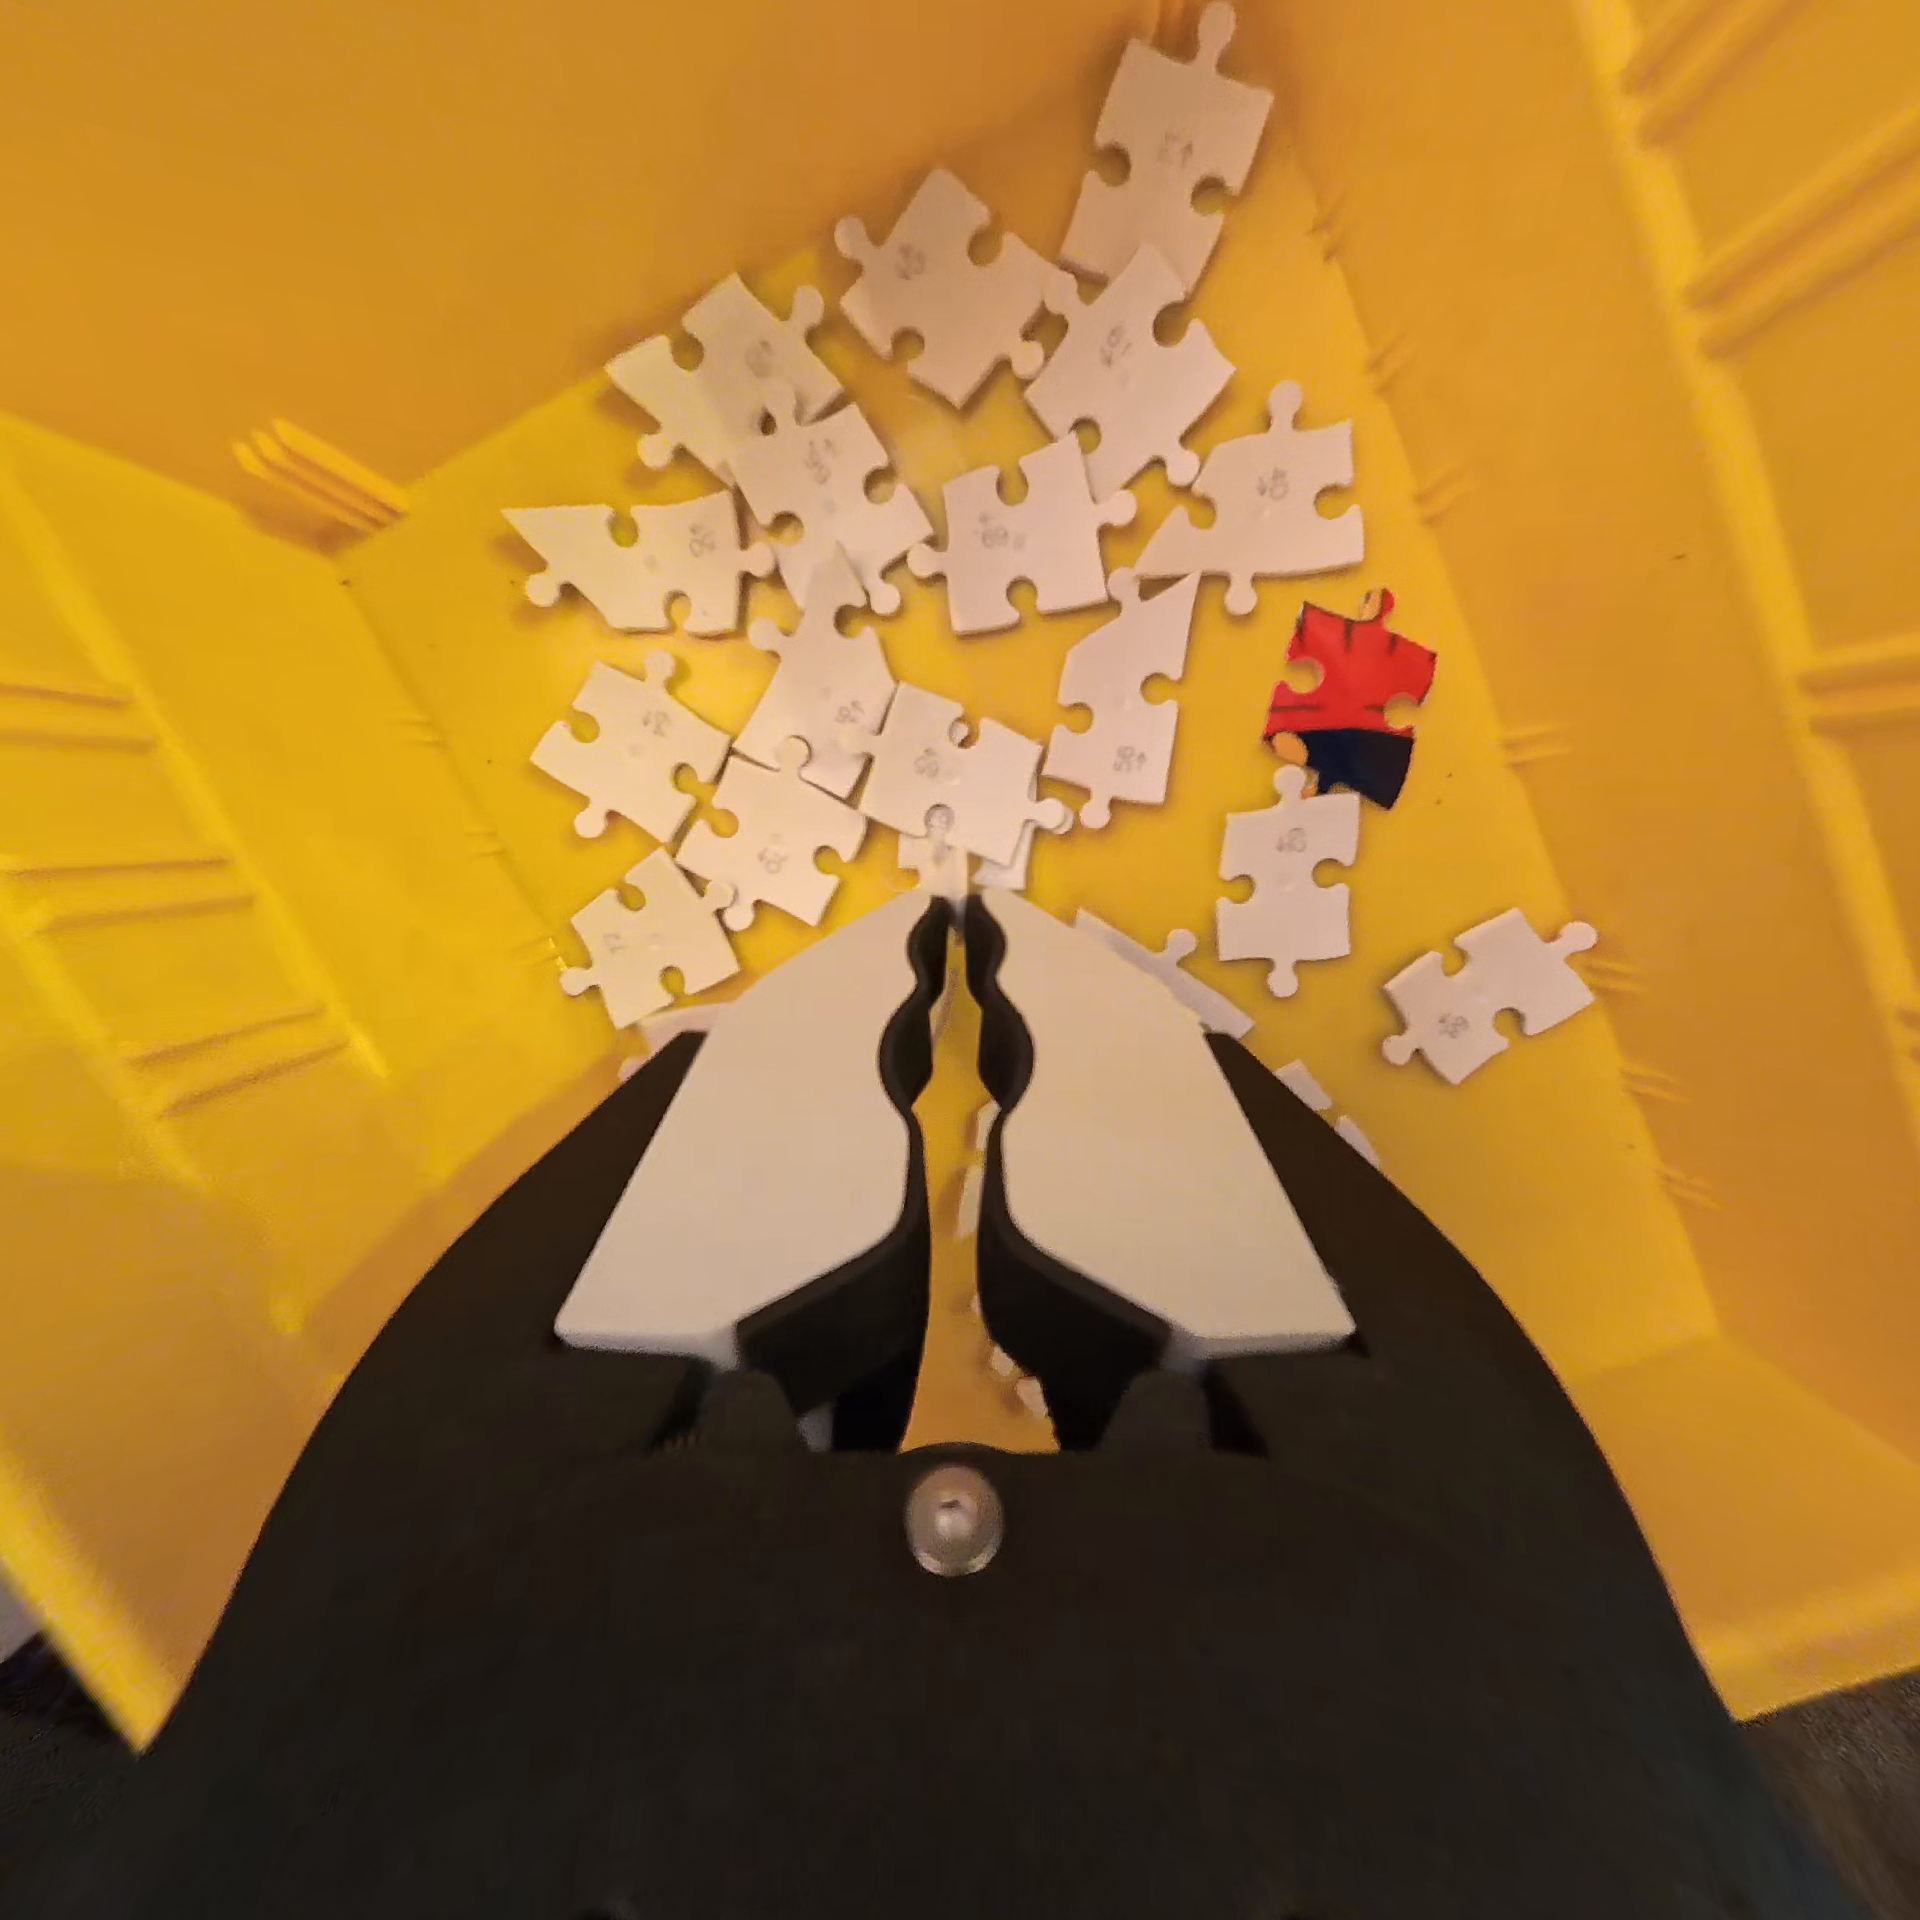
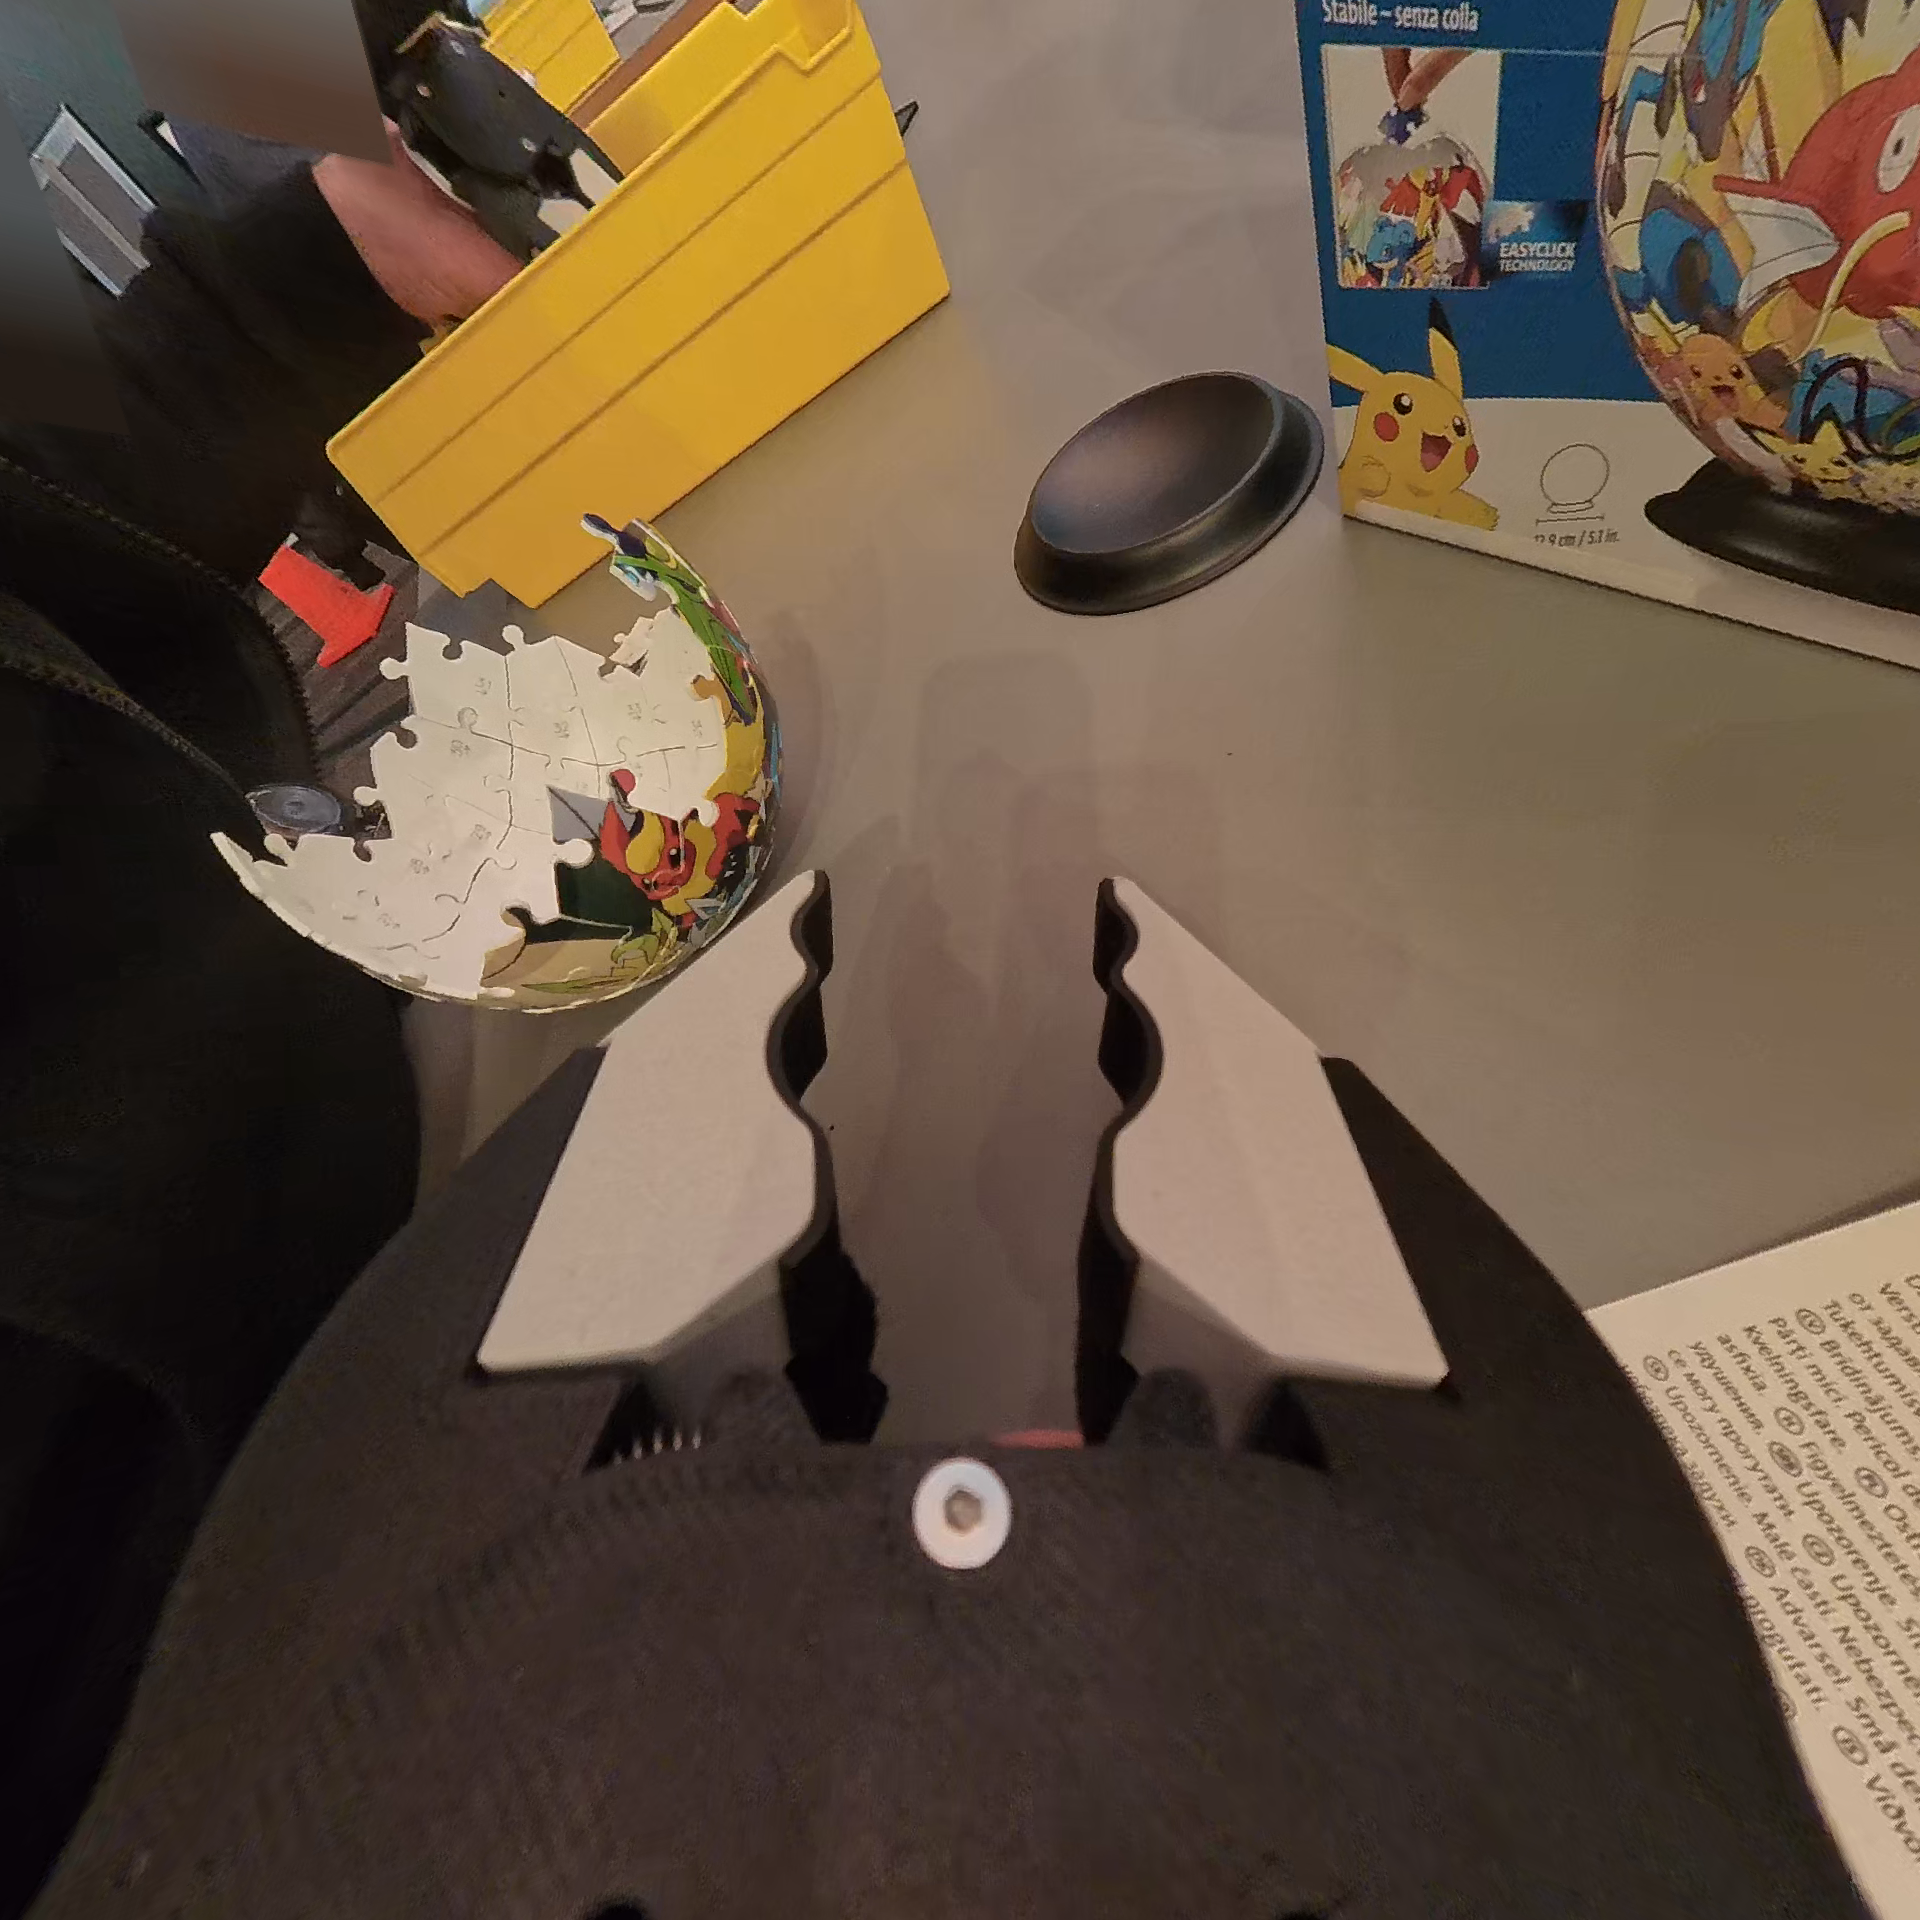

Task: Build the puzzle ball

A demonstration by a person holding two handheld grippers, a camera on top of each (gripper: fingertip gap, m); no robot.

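Note:
My left gripper (image 1: 956,909) reaches down into a yellow bin (image 1: 416,260) and is shut on a thin white puzzle piece (image 1: 940,868), seen edge-on between its fingertips. Several loose pieces (image 1: 1029,535) lie white side up on the bin floor, and one lies picture side up, red and dark blue (image 1: 1351,686). In the right wrist view the half-built puzzle ball (image 2: 520,821) rests on the grey table (image 2: 1351,831) at the left. My right gripper (image 2: 961,894) is open and empty just to the right of the ball.
The yellow bin (image 2: 665,312) stands at the back left with the left gripper's body (image 2: 499,156) inside it. A black ball stand (image 2: 1164,499) and the puzzle box (image 2: 1621,260) are behind. A printed leaflet (image 2: 1787,1455) lies at the right. A person's dark sleeve (image 2: 156,935) fills the left. The gap from one gripper's tips to the other's is roughly 45 cm.

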